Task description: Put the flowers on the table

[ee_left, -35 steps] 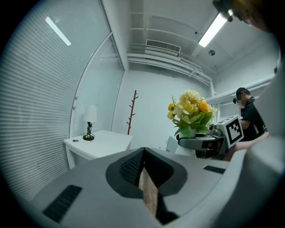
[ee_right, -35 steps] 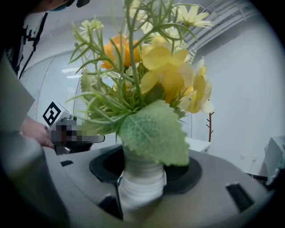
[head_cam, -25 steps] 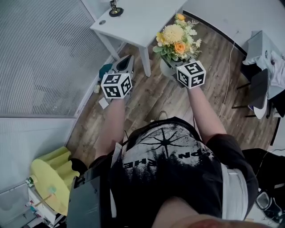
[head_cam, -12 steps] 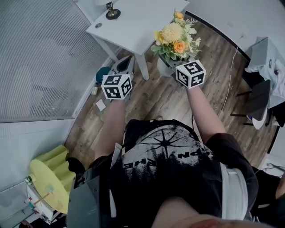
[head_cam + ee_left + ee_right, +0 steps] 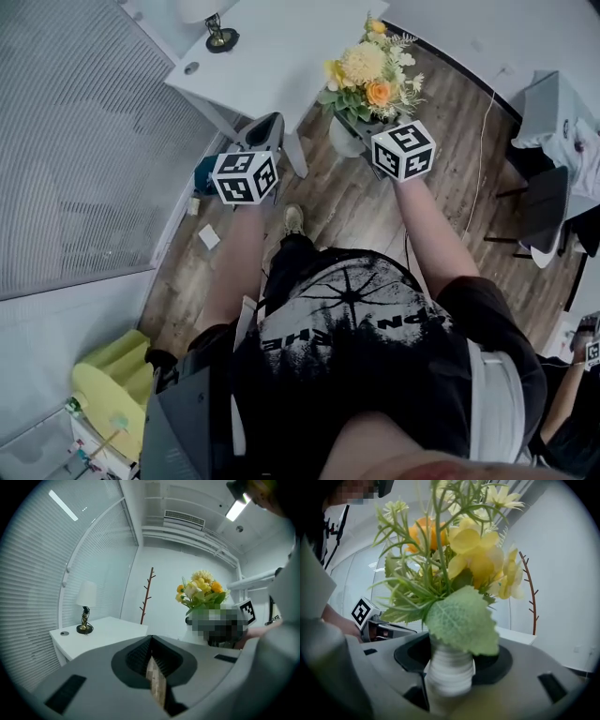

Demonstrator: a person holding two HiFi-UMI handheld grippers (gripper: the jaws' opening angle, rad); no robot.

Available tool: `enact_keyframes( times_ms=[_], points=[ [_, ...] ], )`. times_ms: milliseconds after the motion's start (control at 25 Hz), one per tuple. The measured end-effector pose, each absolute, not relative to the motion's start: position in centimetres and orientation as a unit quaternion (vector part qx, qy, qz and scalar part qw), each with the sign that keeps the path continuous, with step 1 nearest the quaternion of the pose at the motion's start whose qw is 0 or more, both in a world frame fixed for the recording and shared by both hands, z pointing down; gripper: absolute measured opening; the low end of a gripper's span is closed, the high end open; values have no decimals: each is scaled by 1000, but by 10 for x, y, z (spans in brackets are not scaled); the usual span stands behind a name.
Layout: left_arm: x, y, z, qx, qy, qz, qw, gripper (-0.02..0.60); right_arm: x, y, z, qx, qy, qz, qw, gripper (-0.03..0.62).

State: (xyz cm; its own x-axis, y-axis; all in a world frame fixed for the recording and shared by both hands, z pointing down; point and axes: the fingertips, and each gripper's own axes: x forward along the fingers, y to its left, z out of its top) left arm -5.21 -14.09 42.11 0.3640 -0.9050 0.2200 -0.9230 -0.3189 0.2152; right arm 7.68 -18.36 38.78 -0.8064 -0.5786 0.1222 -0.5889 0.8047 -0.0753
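A bunch of yellow and orange flowers (image 5: 367, 75) stands in a white ribbed vase (image 5: 343, 141) that my right gripper (image 5: 364, 134) is shut on, held upright in the air just off the white table's (image 5: 272, 56) near right corner. In the right gripper view the vase (image 5: 450, 670) fills the gap between the jaws of my right gripper (image 5: 453, 654), and the flowers (image 5: 464, 559) rise above. My left gripper (image 5: 266, 124) is shut and empty, hanging beside the table's front edge. The left gripper view shows my left gripper (image 5: 151, 640), the table (image 5: 108, 630) ahead and the flowers (image 5: 201, 590) at right.
A small lamp (image 5: 211, 23) and a round disc (image 5: 191, 67) sit on the table's left part. Slatted blinds (image 5: 84, 141) line the left wall. A chair with clothes (image 5: 553, 112) stands at right, a yellow-green thing (image 5: 112, 375) at lower left. A bare branch stand (image 5: 146, 597) stands behind the table.
The person has stepped nearer to the table. Both grippers and the held flowers have come closer to its front edge. The grip on the vase is unchanged.
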Motion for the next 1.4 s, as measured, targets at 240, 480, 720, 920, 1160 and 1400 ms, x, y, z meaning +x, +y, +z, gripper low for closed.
enact_keyframes(
  times_ms=[240,480,720,920,1160,1400],
  points=[
    [-81,-217,420,833,-529,31,158,12,50,-257,384,345,-936,61,41,244],
    [-98,-262,412,846,-512,34,143,12,29,-294,378,370,-928,45,26,244],
    [-132,-312,415,855,-498,41,137,12,-5,-337,380,381,-923,50,21,244],
    [-167,-366,416,860,-488,43,141,12,-35,-386,380,401,-914,52,36,244],
    [-178,-387,422,860,-485,28,155,12,-39,-407,388,412,-908,55,45,244],
    [-181,-407,432,854,-492,38,165,12,-38,-434,391,412,-908,56,44,244]
  ],
)
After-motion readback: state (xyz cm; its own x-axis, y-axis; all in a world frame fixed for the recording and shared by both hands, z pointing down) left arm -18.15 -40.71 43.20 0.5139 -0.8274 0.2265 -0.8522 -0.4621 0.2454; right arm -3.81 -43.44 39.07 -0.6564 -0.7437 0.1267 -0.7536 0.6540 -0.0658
